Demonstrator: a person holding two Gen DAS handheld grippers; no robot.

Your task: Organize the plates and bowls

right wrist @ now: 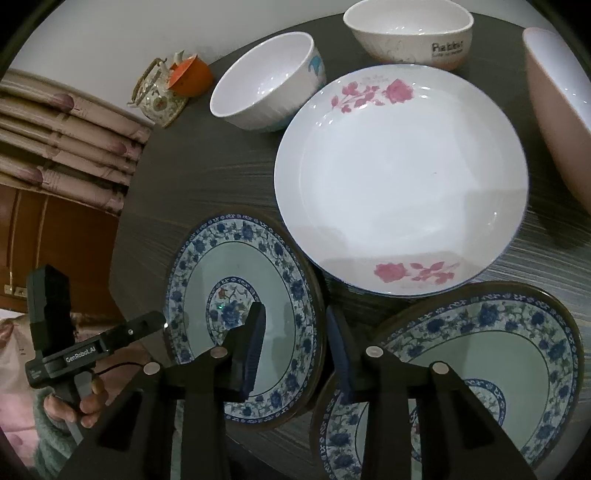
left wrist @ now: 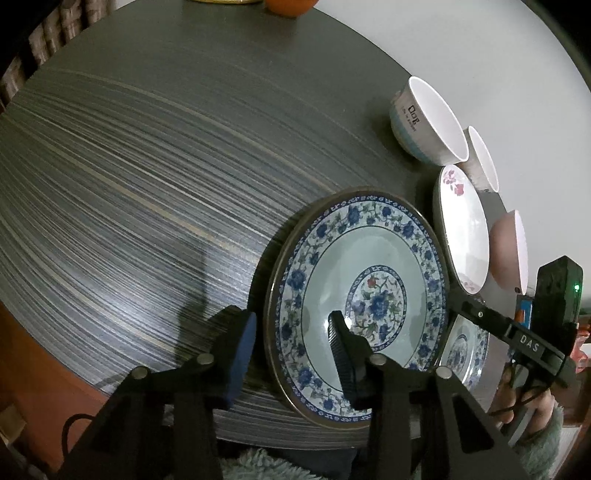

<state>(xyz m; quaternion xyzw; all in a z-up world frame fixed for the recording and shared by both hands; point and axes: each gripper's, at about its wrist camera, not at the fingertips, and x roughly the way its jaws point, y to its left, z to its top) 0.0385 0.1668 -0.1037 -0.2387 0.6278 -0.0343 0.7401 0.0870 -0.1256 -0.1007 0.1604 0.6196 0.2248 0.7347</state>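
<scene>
Sitting low centre of both frames on the table: blue plate, tilted up. Straddling its left rim, left gripper, and its right rim, right gripper; pads clamped or just near, cannot tell. Lying beyond at upper right: rose plate, bowls.

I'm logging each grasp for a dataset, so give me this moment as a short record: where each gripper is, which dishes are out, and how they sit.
surface: dark striped table
target: blue floral plate, near the table's front edge
left gripper: straddles one side of the plate's rim; a gap shows at the outer pad
right gripper: straddles the opposite side of the rim; contact unclear
other plates: pink-flowered plate; two more blue plates, overlapping
bowls: white bowl, lettered bowl, pink bowl, all upright behind the plates
</scene>
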